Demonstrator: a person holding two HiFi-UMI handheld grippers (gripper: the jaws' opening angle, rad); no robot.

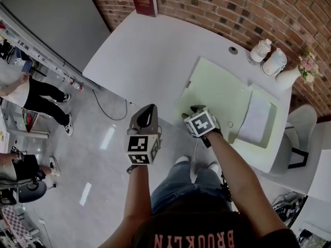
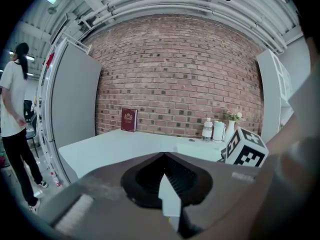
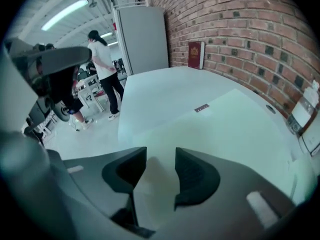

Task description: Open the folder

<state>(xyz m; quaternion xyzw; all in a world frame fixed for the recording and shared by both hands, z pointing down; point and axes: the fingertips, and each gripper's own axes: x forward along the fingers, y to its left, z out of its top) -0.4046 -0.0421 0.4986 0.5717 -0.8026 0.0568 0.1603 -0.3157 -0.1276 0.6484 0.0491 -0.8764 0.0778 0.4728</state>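
Only in the head view is the folder (image 1: 214, 94) seen whole: it lies flat on the table (image 1: 145, 50), near the front edge, with the right gripper (image 1: 190, 111) at its near left corner. The jaws are shown only in the gripper views. The right gripper's are set partly apart, with the folder's edge between them (no pad is seen pressing on it). The left gripper (image 1: 147, 110), held off the table, is closed on nothing.

A red book (image 1: 144, 1) stands at top centre against the brick wall (image 1: 222, 6); two white bottles (image 1: 260, 50) and a flower vase (image 1: 287, 76) sit upper right.
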